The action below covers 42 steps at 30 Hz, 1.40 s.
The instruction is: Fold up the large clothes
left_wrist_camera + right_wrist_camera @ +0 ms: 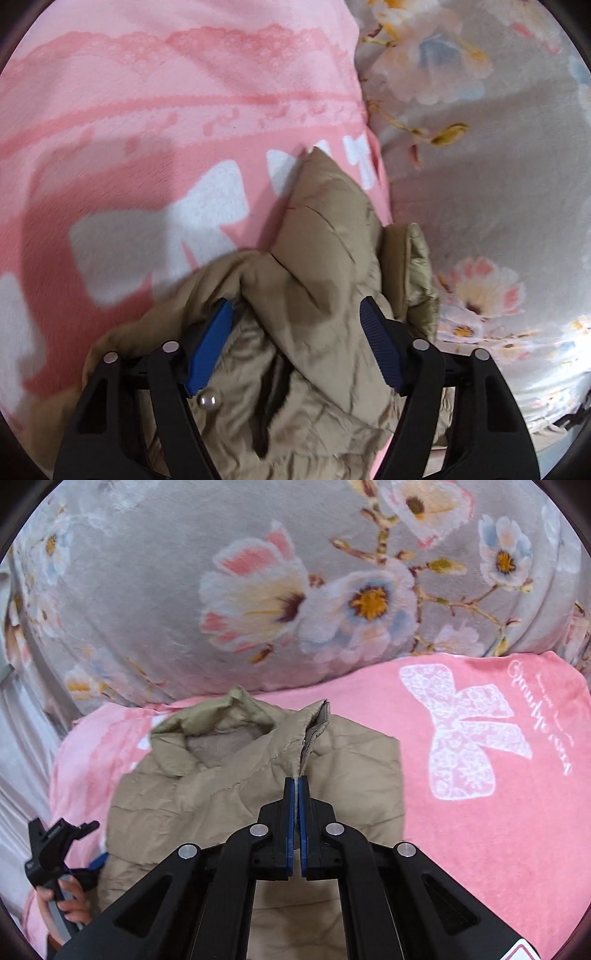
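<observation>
A tan padded jacket (221, 794) lies on a pink blanket (480, 849). My right gripper (297, 781) is shut on the jacket's front edge just below the collar (229, 709). In the left wrist view my left gripper (295, 314) is open, its blue fingers (210, 347) spread on either side of a bunched part of the jacket (314, 295), with a silver snap button (207, 399) by the left finger. The left gripper and the hand that holds it also show in the right wrist view (55, 849) at the jacket's left edge.
The pink blanket (147, 92) bears white bow prints (469, 731) and lace patterns. A grey floral blanket (258, 590) lies behind it and to the right in the left wrist view (480, 184).
</observation>
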{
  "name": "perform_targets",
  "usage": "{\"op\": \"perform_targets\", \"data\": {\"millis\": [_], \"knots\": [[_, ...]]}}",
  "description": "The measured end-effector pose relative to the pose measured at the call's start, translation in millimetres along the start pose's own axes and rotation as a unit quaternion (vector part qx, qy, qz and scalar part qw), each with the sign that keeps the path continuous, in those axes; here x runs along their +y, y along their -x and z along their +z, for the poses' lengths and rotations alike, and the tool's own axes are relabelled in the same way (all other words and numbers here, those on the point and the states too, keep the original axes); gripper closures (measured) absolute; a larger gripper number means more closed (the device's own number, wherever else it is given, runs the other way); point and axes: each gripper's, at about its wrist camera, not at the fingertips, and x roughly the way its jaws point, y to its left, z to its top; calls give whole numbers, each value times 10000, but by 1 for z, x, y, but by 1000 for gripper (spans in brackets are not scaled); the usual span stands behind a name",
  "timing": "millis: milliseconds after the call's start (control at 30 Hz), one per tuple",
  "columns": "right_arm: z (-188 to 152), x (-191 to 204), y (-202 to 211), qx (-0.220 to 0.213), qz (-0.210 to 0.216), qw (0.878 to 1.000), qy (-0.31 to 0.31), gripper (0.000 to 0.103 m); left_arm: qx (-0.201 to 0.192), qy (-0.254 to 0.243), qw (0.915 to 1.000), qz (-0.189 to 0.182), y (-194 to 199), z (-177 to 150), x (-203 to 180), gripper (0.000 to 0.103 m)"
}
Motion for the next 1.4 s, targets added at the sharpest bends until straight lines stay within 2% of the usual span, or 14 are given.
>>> {"op": "perform_targets", "data": {"millis": [67, 100, 167, 200, 267, 500, 667, 800, 933, 967, 1067, 1167, 1233, 1400], "knots": [[-10, -7, -9, 91, -154, 9998, 12, 102, -41, -214, 9989, 421, -5, 2, -2, 63], [-16, -11, -15, 166, -205, 9997, 3, 102, -106, -338, 9974, 621, -7, 2, -3, 65], [-32, -18, -31, 356, -343, 9988, 8, 102, -188, -576, 9940, 916, -9, 0, -4, 86], [-37, -19, -35, 410, -393, 9984, 24, 102, -250, -742, 9901, 1166, -11, -2, -6, 90], [-51, -22, -49, 566, -481, 9972, 37, 102, -311, -1030, 9851, 1342, -13, -5, -9, 93], [-85, -26, -74, 772, -638, 9950, 45, 102, -563, -2071, 9548, 2055, -20, -22, -27, 94], [-100, -21, -83, 747, -748, 9943, 146, 101, -855, -2726, 9251, 2500, -28, -39, -36, 94], [-104, -7, -87, 695, -1069, 9904, 542, 98, -926, -2893, 9157, 2630, -30, -41, -37, 94], [-102, -10, -76, 796, -1051, 9902, 466, 95, -946, -3332, 8903, 2957, -34, -51, -50, 94], [-100, -14, -64, 819, -1120, 9900, 267, 94, -942, -3444, 8852, 2982, -27, -54, -54, 94], [-91, -15, -29, 382, -1176, 9923, -61, 86, -1007, -3557, 8859, 2803, -8, -61, -68, 94], [-76, 8, -11, 83, -778, 9969, 2, 86, -1181, -3806, 8798, 2592, 4, -70, -99, 94], [-67, 33, -14, 102, -457, 9986, 226, 86, -1191, -3955, 8784, 2403, 1, -78, -120, 94], [-72, 76, -54, 353, -283, 9969, 649, 86, -1123, -4293, 8617, 2462, -36, -96, -145, 93]]}}
